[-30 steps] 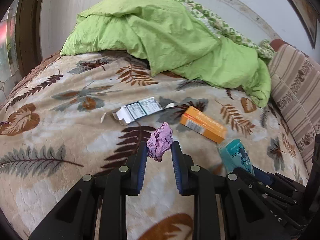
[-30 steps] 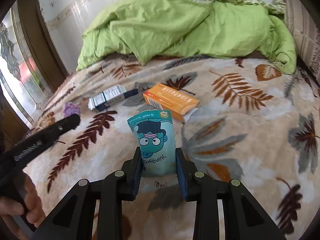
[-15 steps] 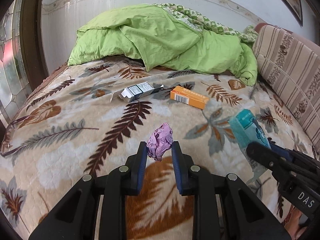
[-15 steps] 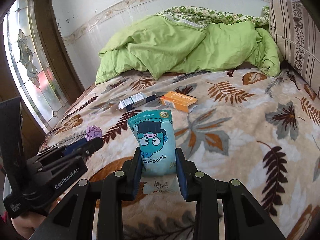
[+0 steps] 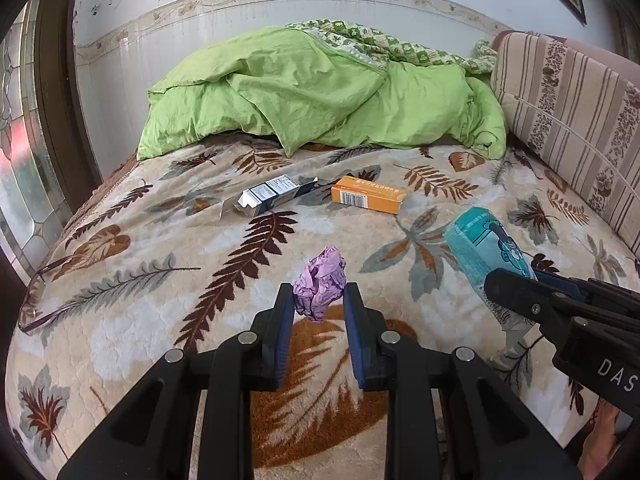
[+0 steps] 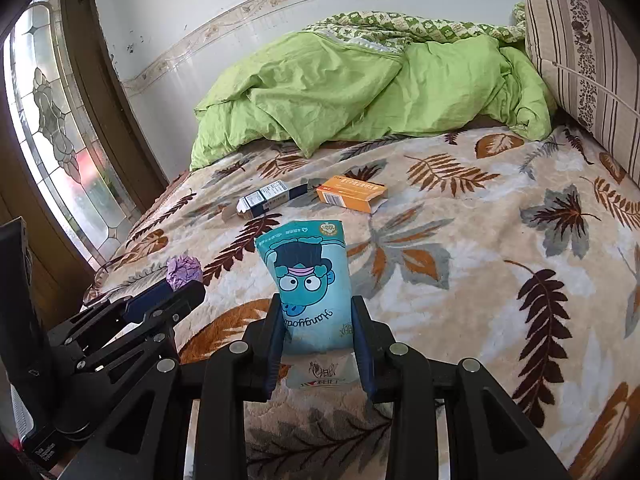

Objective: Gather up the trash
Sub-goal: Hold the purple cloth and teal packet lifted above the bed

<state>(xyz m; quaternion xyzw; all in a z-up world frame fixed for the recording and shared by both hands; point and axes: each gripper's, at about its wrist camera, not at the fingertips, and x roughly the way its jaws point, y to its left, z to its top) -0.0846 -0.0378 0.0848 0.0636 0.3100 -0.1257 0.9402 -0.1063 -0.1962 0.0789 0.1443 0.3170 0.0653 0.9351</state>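
Left wrist view: we have our left gripper (image 5: 318,300) clamped on a crumpled purple wad (image 5: 320,282), lifted off the leaf-print blanket (image 5: 120,320). To its right, our right gripper (image 6: 318,320) pinches a teal cartoon snack pouch (image 6: 310,284). Beyond both, the blue-and-white carton (image 5: 272,198) lies ahead-left, the orange box (image 5: 368,200) ahead, long axes crosswise; either hand is about equally near.

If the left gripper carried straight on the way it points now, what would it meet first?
Most likely the leaf-print blanket. The left gripper, shut on the purple paper wad, points down at bare blanket short of the blue-and-white carton; depth is uncertain.
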